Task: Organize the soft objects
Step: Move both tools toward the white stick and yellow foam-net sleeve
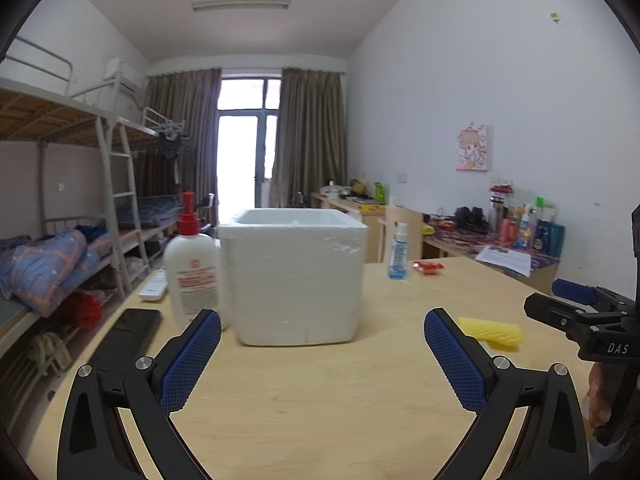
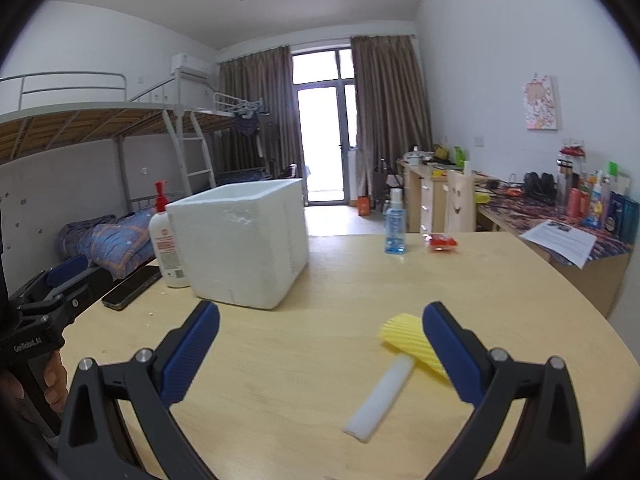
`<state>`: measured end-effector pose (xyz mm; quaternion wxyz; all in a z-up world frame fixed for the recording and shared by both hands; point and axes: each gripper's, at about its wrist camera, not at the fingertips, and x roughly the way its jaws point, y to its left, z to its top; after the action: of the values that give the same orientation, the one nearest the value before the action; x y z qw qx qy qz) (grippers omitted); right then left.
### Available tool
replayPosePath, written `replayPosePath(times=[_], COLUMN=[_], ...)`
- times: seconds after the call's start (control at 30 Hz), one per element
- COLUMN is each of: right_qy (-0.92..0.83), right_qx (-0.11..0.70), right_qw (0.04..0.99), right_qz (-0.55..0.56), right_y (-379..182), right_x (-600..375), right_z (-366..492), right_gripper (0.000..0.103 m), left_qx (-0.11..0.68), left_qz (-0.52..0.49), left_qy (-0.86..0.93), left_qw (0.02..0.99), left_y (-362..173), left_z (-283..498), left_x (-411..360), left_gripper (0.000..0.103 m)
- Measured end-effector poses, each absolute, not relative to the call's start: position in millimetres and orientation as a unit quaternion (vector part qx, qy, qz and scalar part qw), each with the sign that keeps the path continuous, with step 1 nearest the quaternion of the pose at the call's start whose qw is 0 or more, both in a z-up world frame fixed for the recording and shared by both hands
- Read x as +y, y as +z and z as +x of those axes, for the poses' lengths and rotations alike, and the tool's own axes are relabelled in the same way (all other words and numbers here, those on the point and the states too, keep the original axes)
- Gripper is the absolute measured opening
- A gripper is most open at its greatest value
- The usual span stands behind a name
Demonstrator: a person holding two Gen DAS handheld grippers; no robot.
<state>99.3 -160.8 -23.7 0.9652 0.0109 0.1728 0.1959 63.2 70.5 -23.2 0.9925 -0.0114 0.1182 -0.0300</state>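
Both tongs hang released above the pale wooden bench (image 1: 320,400), each gripping nothing: the left tongs (image 1: 322,330) face the white foam box (image 1: 294,276), which stands straight ahead of them. The right tongs (image 2: 321,322) have the yellow foam net (image 2: 412,340) just behind their right finger, with the white foam strip (image 2: 380,398) lying between the fingers, touching the net.

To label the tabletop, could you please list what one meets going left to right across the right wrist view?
black phone → white lotion bottle → white foam box → blue spray bottle → red packet
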Motion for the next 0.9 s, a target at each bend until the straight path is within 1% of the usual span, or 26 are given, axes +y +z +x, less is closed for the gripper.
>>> replayPosePath(times=[0.43,0.9], right_qy=[0.136,0.109], right_qx=[0.182,0.211], right_qw=[0.973,0.970], right_qz=[0.033,0.057], right_y=[-31.9,-46.4], right_x=[-205.9,-240.3], right_z=[97.1,115.9], right_gripper=[0.103,0.103], left_qx=[0.142,0.185], left_qz=[0.016,0.026], left_qy=[-0.097,-0.116], left_qw=[0.985,0.975], left_y=[-24.9,-35.7], left_z=[81.4,111.2], left_x=[15.8,-14.5], left_gripper=[0.102,0.102])
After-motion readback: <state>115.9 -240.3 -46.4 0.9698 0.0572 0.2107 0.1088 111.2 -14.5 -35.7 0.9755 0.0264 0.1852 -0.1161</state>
